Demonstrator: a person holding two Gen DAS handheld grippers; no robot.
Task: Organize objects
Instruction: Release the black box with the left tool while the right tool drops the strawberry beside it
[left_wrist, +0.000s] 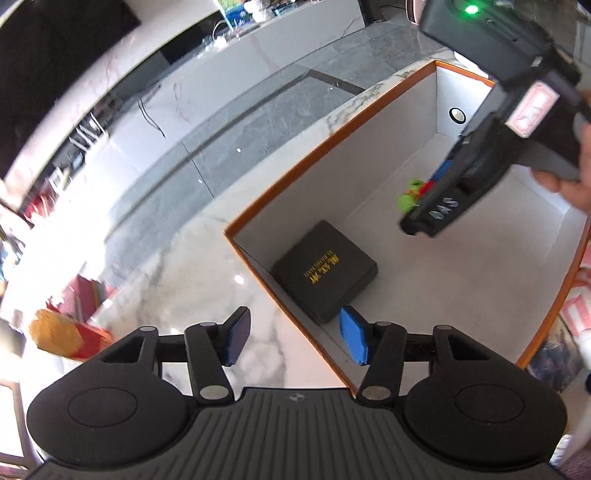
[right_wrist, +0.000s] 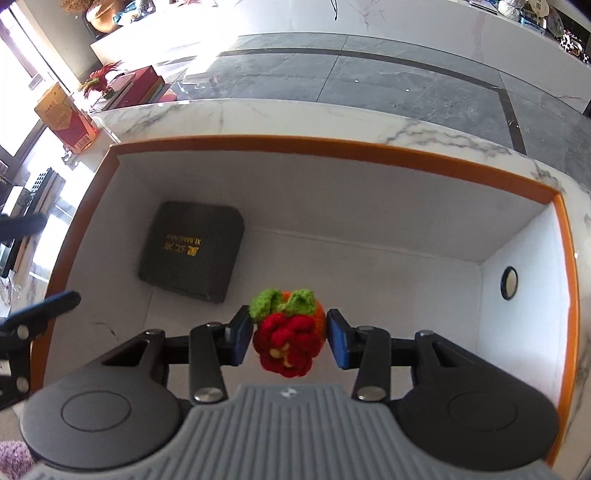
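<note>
An orange-rimmed white box (right_wrist: 332, 147) stands on the marble table (right_wrist: 258, 114). A black flat case with gold lettering (right_wrist: 192, 251) lies inside it at the left; it also shows in the left wrist view (left_wrist: 325, 271). My right gripper (right_wrist: 290, 338) is over the box and is shut on a crocheted red flower with green leaves (right_wrist: 288, 332). In the left wrist view the flower (left_wrist: 410, 195) shows under the right gripper's body (left_wrist: 461, 184). My left gripper (left_wrist: 295, 338) is open and empty above the box's near left rim (left_wrist: 295, 317).
The box's right wall has a round black-ringed hole (right_wrist: 509, 282). A red-and-tan carton (right_wrist: 66, 118) and a red plant (right_wrist: 101, 79) stand beyond the table's left end. Grey floor tiles (right_wrist: 369, 74) lie beyond the far table edge.
</note>
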